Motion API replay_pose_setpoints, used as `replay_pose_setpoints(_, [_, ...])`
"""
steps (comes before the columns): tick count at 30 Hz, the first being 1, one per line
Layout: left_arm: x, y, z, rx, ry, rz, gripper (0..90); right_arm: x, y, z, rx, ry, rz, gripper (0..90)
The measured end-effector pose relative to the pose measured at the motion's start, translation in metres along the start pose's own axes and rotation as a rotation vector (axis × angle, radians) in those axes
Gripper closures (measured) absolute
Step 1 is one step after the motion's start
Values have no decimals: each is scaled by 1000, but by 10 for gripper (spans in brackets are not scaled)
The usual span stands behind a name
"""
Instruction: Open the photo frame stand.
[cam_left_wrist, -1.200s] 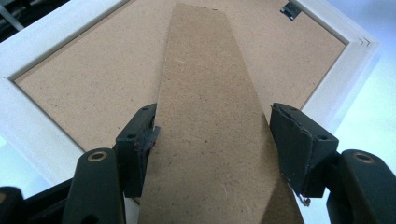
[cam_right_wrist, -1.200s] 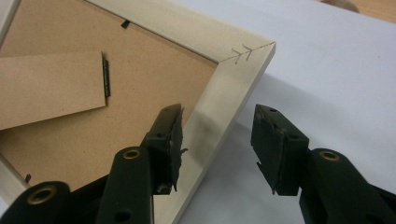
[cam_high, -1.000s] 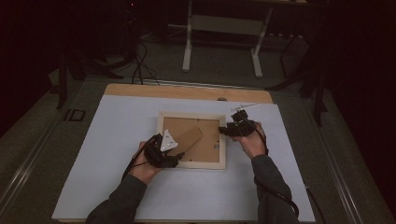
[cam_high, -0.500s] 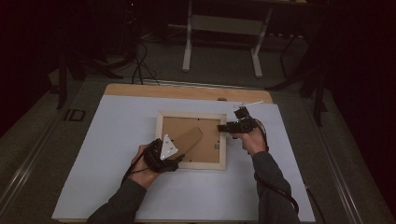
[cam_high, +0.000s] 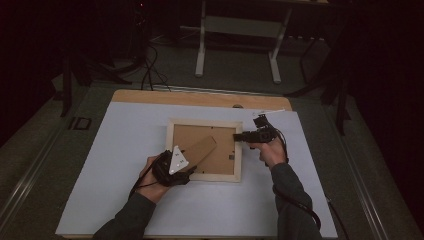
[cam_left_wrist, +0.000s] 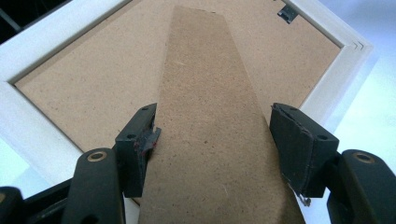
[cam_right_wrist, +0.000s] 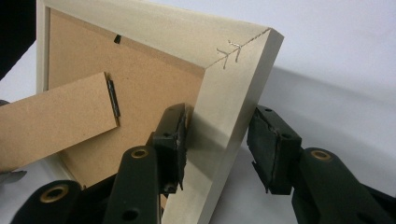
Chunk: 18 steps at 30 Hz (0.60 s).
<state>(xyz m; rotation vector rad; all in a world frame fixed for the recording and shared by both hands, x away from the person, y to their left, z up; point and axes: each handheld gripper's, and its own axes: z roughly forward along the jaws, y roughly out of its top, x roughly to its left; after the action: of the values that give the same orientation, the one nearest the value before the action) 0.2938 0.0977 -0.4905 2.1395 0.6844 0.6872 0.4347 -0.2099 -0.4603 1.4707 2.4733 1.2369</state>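
Right now we are looking down at a picture frame (cam_high: 204, 149) lying face down near the middle of the white table sheet (cam_high: 125, 130), its brown backing board (cam_left_wrist: 84, 79) facing up. Our left gripper (cam_high: 172, 167) is sitting at the frame's near left corner, and its jaws are standing wide on either side of the brown stand flap (cam_left_wrist: 210, 121); the left jaw is touching the flap's edge, while the right jaw is standing just apart from it, so the flap is lying between them without being pinched. Our right gripper (cam_right_wrist: 217, 144) is reaching in at the frame's right side rail, close to the far right corner. Its jaws have just been closing, and the pale wooden rail (cam_right_wrist: 224, 116) is sitting between them; the inner jaw is lying against the rail, the outer one is showing a small gap. A small metal hinge (cam_right_wrist: 112, 98) is joining the flap to the backing board.
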Motion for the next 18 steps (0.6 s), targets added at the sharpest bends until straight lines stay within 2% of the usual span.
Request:
replay_pose_setpoints(3, [5,-1,2,17,-31,-33,373,2,-1,-1,-10,-3,1,573])
replay_pose_setpoints(6, [6,-1,4,51,-50,-29,338,3,0,-1,-18,-6,-1,577])
replay_pose_setpoints(9, [9,0,5,63,-72,-51,310,5,0,-1,-24,-12,-4,580])
replay_pose_setpoints(11, [14,0,4,55,-94,-89,292,6,1,-1,-24,-15,-7,580])
replay_pose_setpoints(13, [21,0,3,37,-148,-155,290,7,1,-1,-26,-19,-12,581])
replay_pose_setpoints(16, [31,-1,1,12,-204,-241,307,8,1,-2,-29,-21,-19,581])
replay_pose_setpoints(18, [36,0,0,13,-207,-273,341,8,1,-2,-30,-23,-19,581])
